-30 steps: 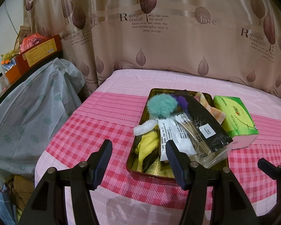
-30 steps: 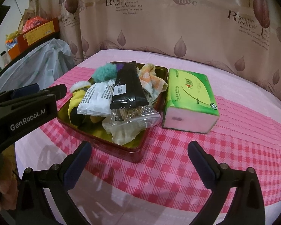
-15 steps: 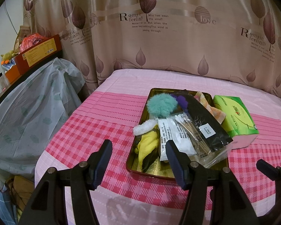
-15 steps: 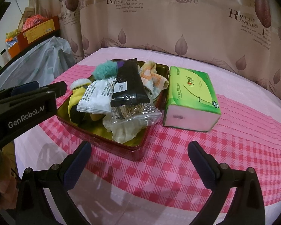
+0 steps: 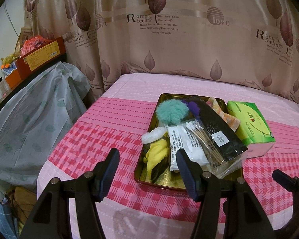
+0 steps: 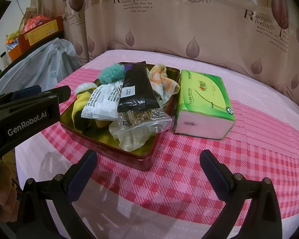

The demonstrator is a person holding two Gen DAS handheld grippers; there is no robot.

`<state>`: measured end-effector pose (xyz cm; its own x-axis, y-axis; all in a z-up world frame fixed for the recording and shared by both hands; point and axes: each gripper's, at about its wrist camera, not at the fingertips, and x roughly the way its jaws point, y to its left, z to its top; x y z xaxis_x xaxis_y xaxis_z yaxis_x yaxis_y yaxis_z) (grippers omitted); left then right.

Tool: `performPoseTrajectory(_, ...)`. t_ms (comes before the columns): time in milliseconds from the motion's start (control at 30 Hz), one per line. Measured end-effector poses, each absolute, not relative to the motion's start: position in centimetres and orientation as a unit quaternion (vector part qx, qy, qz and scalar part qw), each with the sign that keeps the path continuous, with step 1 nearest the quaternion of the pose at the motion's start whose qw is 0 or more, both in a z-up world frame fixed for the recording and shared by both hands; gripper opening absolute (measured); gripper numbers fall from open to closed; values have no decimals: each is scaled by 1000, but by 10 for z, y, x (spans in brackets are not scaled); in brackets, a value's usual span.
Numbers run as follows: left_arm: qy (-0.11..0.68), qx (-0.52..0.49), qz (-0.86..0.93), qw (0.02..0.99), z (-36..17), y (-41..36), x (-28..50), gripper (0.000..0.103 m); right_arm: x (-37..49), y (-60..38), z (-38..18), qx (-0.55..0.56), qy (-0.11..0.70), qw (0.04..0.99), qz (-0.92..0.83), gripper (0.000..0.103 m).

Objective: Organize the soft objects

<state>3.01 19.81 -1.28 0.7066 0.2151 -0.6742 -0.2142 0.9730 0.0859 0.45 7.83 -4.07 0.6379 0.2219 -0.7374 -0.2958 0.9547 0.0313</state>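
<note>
A gold-lined red tin tray (image 5: 165, 181) (image 6: 137, 160) on the pink checked cloth holds a heap: a teal pompom (image 5: 172, 111) (image 6: 111, 73), a yellow glove (image 5: 156, 155) (image 6: 80, 99), a white packet (image 5: 184, 145) (image 6: 101, 103), a black packet (image 5: 219, 133) (image 6: 136, 91), a bag of cotton swabs (image 6: 143, 119) and an orange-white towel (image 6: 161, 79). A green tissue pack (image 5: 251, 123) (image 6: 204, 99) lies right of the tray. My left gripper (image 5: 147, 159) is open just before the tray's near left corner. My right gripper (image 6: 148, 159) is open, near the tray's front right corner.
A patterned curtain (image 5: 169, 39) hangs behind the table. A plastic-covered piece of furniture (image 5: 29, 119) with orange boxes (image 5: 41, 55) on top stands to the left. The table's left edge drops off beside the left gripper. The left gripper's body (image 6: 26, 109) shows in the right wrist view.
The right gripper has eased slightly forward toward the tray and tissue pack. The left gripper has hardly moved. Both stay open and empty.
</note>
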Motion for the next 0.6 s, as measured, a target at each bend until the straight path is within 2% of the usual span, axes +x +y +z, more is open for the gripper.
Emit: performPoseTrajectory(600, 366, 1, 116, 923, -13, 197, 31, 61, 5, 80, -44, -48, 405, 902, 142, 101)
